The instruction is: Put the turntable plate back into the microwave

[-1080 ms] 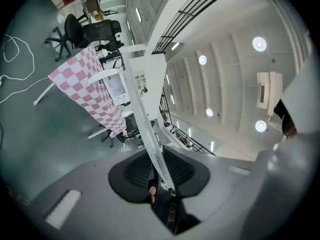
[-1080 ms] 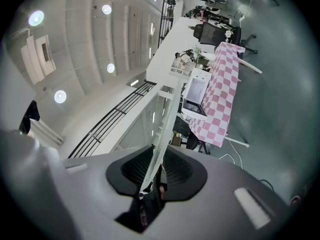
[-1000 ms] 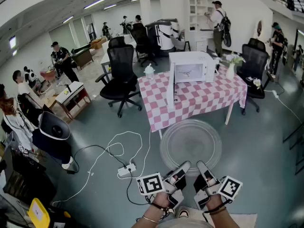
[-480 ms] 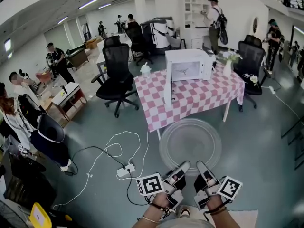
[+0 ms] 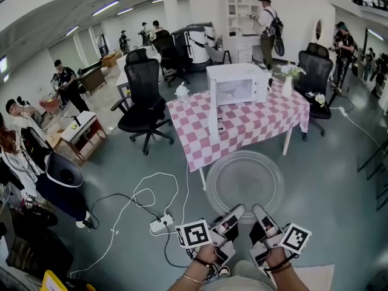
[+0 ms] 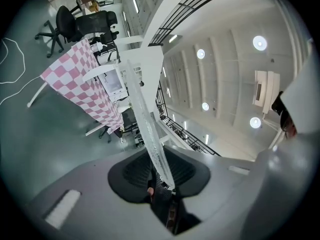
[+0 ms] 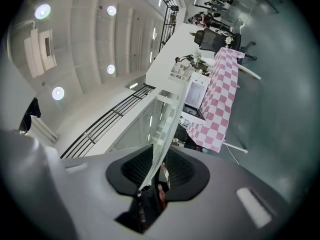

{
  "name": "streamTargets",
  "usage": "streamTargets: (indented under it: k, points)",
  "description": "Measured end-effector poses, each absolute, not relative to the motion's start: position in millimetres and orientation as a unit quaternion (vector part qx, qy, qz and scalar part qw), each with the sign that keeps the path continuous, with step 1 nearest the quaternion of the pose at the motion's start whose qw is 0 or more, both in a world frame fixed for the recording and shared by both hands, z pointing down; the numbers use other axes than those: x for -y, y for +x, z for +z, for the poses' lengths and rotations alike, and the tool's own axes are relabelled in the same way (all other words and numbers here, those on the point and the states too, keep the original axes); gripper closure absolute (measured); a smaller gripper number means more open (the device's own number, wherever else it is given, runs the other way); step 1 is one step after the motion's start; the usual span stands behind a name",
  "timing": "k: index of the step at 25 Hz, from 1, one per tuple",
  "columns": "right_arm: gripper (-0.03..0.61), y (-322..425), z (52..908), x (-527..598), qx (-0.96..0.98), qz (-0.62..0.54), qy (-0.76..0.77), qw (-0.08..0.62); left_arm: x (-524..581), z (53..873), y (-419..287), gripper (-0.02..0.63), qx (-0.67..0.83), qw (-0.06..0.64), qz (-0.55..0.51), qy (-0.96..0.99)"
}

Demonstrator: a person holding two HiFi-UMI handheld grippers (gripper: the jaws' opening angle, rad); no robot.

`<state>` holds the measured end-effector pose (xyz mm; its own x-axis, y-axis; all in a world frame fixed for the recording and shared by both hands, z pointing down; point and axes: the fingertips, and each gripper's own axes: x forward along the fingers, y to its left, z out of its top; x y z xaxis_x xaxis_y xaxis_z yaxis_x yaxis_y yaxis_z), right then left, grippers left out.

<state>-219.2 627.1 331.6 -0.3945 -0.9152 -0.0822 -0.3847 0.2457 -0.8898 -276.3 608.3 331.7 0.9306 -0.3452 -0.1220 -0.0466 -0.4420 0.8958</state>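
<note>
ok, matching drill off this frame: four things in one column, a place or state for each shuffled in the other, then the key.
1. turntable plate
2. microwave
3. power strip
4. black office chair

a. on the floor, among white cables
b. on the checked table
c. clamped at its near rim by left gripper and right gripper
d. standing left of the table

Pairs: 1-c, 2-b, 3-a, 4-d.

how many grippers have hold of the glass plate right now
2. The left gripper clamps the near rim of the turntable plate; the right gripper clamps that rim just to its right. Neither is hidden.
</note>
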Motion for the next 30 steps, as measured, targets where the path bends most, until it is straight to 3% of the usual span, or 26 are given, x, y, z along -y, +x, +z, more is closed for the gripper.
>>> streamTargets:
  k: [14,30]
  points:
    - [0.505,-196.8,345.1,-578.4,-0.714,-0.419,-0.459,0.324,-558.0,342.3,-253.3,0.535,0.110,0.512,-0.124,0.843]
    - [0.505,-124.0,344.4,-456.0,-0.730,-0.435,-0.424,0.313,-440.3,343.1,-180.6,0.534,0.148,0.502,-0.131,0.842]
